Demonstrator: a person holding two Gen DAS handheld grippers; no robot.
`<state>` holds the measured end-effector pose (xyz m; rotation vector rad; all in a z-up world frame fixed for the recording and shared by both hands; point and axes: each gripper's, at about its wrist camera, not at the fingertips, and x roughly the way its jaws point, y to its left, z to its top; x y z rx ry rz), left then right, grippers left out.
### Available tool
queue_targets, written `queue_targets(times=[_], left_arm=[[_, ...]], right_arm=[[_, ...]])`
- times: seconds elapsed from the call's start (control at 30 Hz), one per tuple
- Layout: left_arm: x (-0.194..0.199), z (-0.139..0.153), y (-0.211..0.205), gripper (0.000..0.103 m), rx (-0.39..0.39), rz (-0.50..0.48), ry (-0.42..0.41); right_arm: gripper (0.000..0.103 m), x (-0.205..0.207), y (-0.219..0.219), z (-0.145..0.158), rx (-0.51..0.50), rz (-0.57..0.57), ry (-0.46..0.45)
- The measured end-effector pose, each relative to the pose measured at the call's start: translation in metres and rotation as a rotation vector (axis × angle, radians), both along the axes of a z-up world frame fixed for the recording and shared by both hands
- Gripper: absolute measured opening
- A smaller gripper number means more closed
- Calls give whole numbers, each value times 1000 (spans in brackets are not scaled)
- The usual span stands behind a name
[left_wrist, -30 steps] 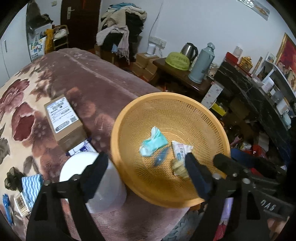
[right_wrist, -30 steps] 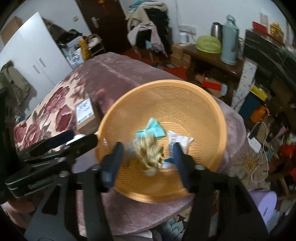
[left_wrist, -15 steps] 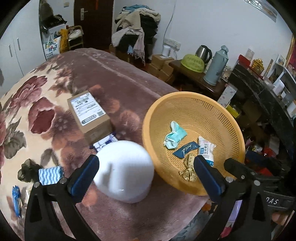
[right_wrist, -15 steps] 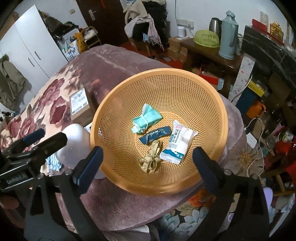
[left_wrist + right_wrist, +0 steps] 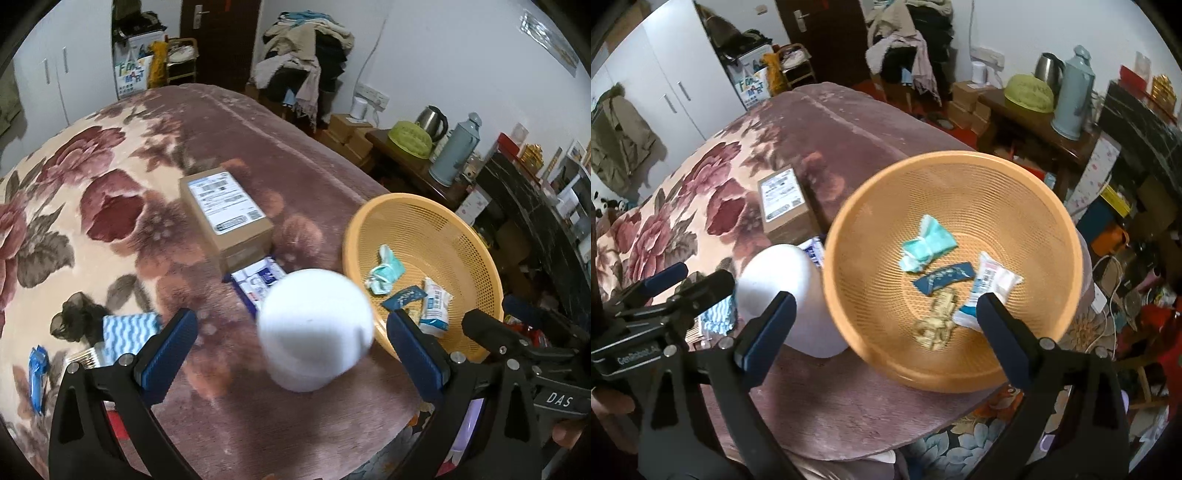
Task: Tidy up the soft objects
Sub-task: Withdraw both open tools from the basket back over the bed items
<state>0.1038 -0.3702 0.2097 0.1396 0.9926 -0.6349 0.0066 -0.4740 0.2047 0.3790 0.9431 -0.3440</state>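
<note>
Now both tools [image 5: 290, 345] [image 5: 882, 319] wide, empty.

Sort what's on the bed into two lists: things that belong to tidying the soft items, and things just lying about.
Job:
- orange basket
- teal cloth, navy sachet, white packet and yellow bundle inside it
- striped cloth, probably, not yet in the basket

Lying about:
- cardboard box
- white dome
- blue-and-white pack
- kettle, flask

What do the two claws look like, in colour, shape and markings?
Both are black frames with two long fingers ending in blue ribbed pads. The left claw bears white lettering "GenRobot.AI" on its body; the right claw bears "DAS".
</note>
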Motion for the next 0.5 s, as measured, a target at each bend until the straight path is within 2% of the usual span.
queue_targets(times=[0.5], left_arm=[[23, -8, 75, 102, -23, 104, 20]], right_arm=[[99, 37, 67, 3, -44, 124, 25]])
